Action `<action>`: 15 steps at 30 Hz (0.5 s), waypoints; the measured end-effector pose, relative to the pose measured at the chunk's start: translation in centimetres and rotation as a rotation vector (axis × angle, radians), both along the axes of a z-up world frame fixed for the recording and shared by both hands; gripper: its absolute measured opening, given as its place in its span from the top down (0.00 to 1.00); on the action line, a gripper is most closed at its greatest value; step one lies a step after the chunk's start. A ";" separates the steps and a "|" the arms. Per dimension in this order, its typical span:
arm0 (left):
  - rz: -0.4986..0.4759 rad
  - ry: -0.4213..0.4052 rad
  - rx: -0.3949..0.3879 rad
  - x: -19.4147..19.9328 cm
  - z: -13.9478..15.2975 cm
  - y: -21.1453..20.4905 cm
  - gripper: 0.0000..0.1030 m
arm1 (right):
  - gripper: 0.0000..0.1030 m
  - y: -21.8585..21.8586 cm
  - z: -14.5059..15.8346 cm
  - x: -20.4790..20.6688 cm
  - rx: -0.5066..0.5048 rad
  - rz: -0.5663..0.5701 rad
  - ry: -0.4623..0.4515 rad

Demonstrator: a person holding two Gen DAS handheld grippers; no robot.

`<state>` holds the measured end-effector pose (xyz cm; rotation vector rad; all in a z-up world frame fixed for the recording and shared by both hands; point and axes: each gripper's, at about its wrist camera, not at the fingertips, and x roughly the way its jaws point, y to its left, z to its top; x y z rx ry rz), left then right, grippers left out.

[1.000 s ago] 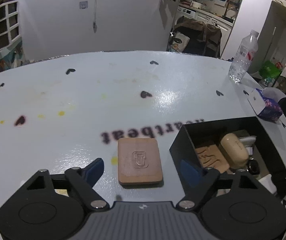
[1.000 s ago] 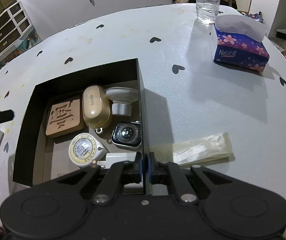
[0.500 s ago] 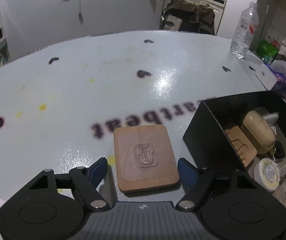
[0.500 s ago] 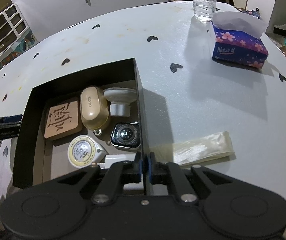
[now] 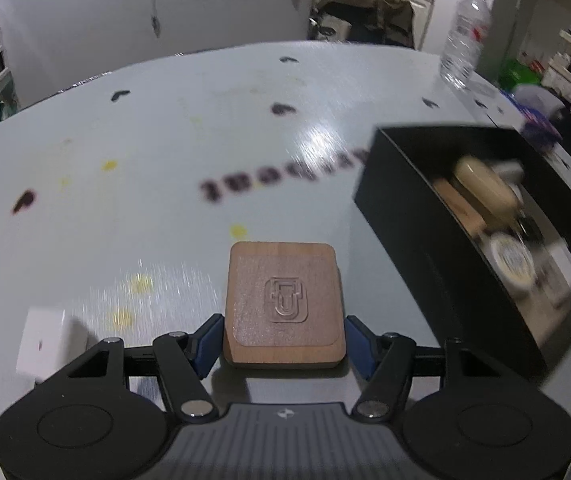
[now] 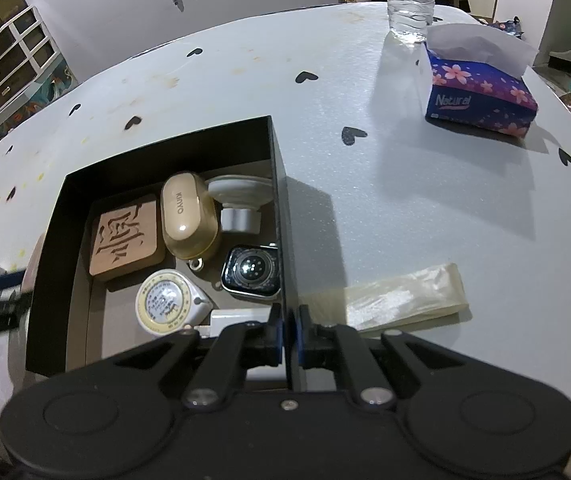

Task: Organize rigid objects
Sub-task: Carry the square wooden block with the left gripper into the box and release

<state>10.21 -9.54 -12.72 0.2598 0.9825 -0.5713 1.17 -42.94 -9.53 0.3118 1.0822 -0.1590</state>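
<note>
A flat wooden block (image 5: 283, 304) with an embossed logo lies on the white table. My left gripper (image 5: 284, 340) straddles its near end. The jaws are closing, and the blue pads (image 5: 209, 340) meet the block's two sides. To the right stands the black box (image 5: 405, 208). My right gripper (image 6: 287, 332) is shut on the box's right wall (image 6: 281, 240), near its front corner. Inside lie a carved wooden block (image 6: 125, 236), a beige earbud case (image 6: 189, 216), a watch (image 6: 251, 268), a tape measure (image 6: 165, 302) and a white round stand (image 6: 241, 192).
A small white adapter (image 5: 41, 340) lies left of my left gripper. Right of the box lie a clear plastic sleeve (image 6: 401, 296) and, farther back, a tissue box (image 6: 481, 96) and a water bottle (image 6: 411, 0). The table edge curves round behind.
My left gripper dropped and moved forward over the wooden block, and its jaws narrowed from wide apart to the block's sides. The right gripper kept still on the box wall.
</note>
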 end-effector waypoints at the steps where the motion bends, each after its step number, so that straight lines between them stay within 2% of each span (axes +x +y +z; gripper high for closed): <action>1: -0.009 0.005 0.009 -0.5 0.0 0.1 0.37 | 0.93 0.0 0.0 0.0 0.000 0.001 0.000; 7: 0.038 0.021 0.028 -0.6 -0.1 -1.0 0.30 | 0.93 0.0 0.0 0.0 0.000 0.005 -0.002; 10: 0.033 0.007 0.058 0.0 -0.1 -2.1 0.33 | 0.93 0.0 0.0 0.0 -0.001 0.007 -0.001; 11: 0.033 -0.001 0.068 0.1 -0.1 -2.2 0.38 | 0.93 0.0 0.0 0.0 -0.001 0.007 -0.001; 15: 0.065 0.024 0.054 0.4 0.1 -1.8 0.38 | 0.93 0.1 0.0 -0.1 -0.002 0.010 -0.001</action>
